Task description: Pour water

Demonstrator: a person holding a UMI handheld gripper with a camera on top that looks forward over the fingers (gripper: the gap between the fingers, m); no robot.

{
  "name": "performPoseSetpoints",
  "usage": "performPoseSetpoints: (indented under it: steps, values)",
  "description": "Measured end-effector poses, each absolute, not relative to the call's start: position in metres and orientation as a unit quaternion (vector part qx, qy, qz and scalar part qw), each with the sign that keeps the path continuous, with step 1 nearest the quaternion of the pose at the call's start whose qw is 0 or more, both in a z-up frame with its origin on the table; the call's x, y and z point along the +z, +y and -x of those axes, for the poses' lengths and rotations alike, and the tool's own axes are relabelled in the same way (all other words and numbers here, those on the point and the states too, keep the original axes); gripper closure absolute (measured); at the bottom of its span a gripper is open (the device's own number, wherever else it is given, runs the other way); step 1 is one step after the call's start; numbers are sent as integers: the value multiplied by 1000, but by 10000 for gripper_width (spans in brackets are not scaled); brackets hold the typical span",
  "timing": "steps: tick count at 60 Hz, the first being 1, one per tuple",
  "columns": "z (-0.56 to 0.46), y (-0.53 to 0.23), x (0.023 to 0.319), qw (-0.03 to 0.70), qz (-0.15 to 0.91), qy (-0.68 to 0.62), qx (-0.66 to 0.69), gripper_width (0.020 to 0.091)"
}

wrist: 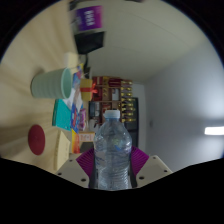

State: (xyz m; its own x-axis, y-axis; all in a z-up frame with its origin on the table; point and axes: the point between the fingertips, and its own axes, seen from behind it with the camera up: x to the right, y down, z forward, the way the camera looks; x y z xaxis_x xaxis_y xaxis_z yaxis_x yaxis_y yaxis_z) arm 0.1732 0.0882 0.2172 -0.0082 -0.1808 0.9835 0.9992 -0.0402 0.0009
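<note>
The gripper [111, 163] is tilted hard, so the room leans sideways in its view. Both fingers, with their magenta pads [86, 160], press against a clear plastic water bottle [112, 150] from either side, pinching it around its lower body. The bottle stands upright along the fingers, filling the space between them, and its ribbed shoulder and white cap [112, 115] rise just beyond the fingertips. Past the bottle, a pale tabletop [30, 95] runs slantwise, and on it lies a round red coaster [38, 138]. Near that is a pale green cup [53, 83], seen on its side because of the tilt, with a few small colourful packages [65, 116] beside it. Farther along the table stands a dark object with a purple label [88, 16]. In the distance, shelves [112, 95] crowded with colourful goods stand against a grey wall.
</note>
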Motion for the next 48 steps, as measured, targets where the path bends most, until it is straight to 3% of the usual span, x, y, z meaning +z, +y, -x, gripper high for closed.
performPoseSetpoints:
  steps: [14, 19, 35, 41, 48]
  values:
    - [-119, 107, 230, 357, 263, -576, -686, 626]
    - [-106, 125, 214, 318, 239, -604, -691, 635]
    - [-85, 127, 223, 288, 194, -621, -703, 631]
    - [-85, 125, 231, 355, 247, -599, -674, 626]
    - [-107, 128, 245, 564, 459, -456, -513, 629]
